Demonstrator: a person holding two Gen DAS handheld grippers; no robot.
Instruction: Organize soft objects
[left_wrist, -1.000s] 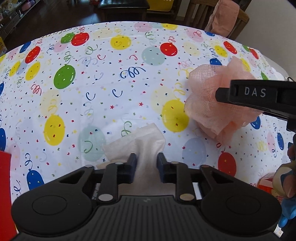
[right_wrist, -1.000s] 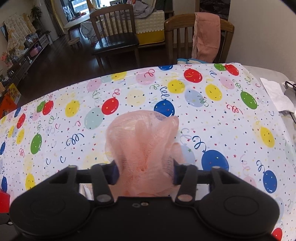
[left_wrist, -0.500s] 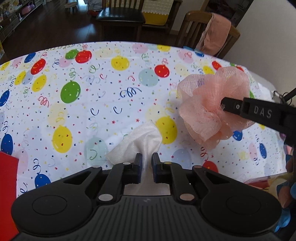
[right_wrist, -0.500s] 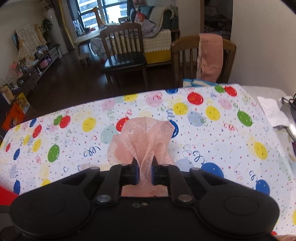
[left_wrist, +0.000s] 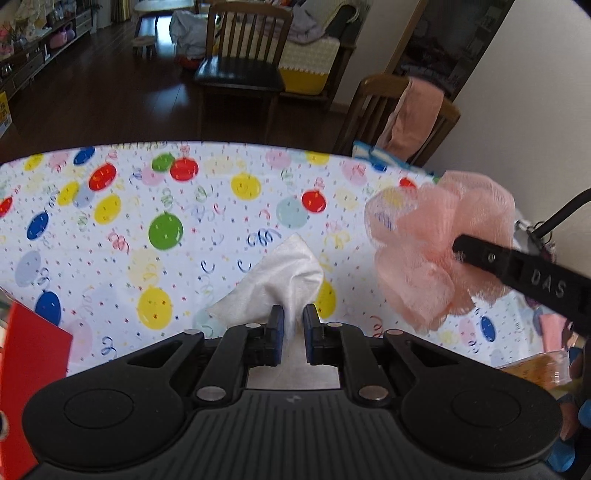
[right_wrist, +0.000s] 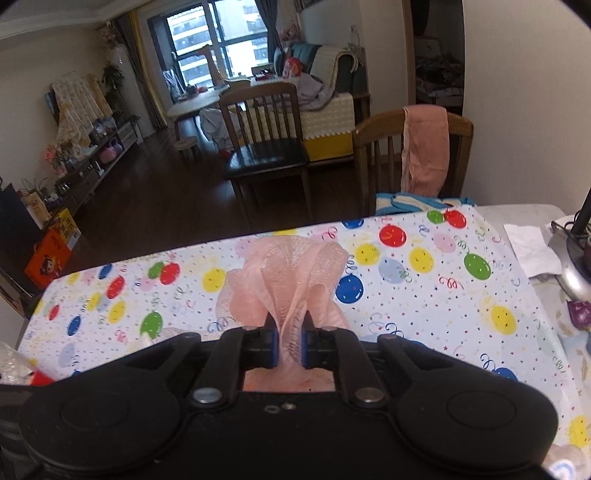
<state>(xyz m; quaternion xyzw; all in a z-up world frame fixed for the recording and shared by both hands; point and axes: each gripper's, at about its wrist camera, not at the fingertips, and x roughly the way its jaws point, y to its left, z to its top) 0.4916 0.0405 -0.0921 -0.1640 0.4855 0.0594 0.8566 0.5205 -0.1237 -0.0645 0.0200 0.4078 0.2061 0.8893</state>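
Two black claws hover above a table covered in a balloon-print cloth. The left claw pinches a white tissue — lifted clear. The right claw is clamped on a peach mesh bath pouf, held up just beside the tissue.
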